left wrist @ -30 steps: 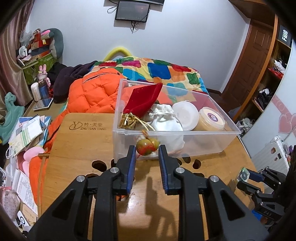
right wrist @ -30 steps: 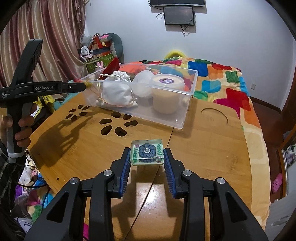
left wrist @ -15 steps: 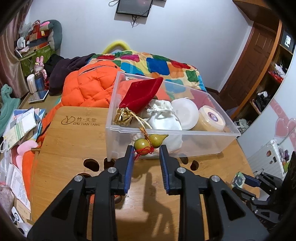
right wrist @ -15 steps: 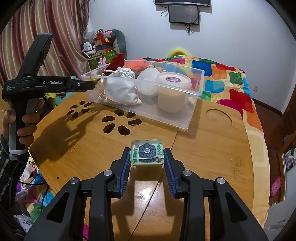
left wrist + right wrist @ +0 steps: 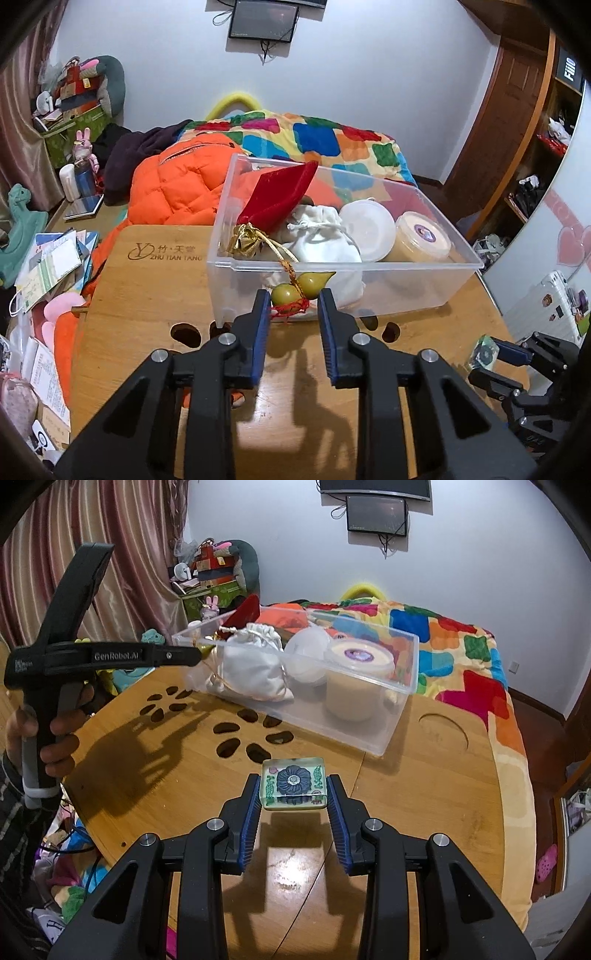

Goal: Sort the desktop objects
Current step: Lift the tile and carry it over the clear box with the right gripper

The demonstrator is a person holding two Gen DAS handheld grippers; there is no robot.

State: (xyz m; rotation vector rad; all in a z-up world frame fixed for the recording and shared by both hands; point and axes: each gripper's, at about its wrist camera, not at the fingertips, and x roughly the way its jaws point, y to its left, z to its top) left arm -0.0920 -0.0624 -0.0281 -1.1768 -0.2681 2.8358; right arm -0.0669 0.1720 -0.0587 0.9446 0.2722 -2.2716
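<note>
Gourd charm point(image 5: 301, 290) hangs on its cord outside the clear bin's point(image 5: 458, 264) near wall, between the left gripper's point(image 5: 291, 310) fingers, which have just been closing and look barely apart. The right gripper point(image 5: 293, 797) is clamped on a resin block point(image 5: 293, 783) above the surface point(image 5: 436, 775). Pouches and jars are binned; these two are not.

On the table point(image 5: 443, 775) stands the bin point(image 5: 369, 264), holding a pouch point(image 5: 280, 195), sack point(image 5: 325, 240) and two tubs point(image 5: 421, 240), a gourd charm point(image 5: 299, 288) apparently hanging outside its near wall.
</note>
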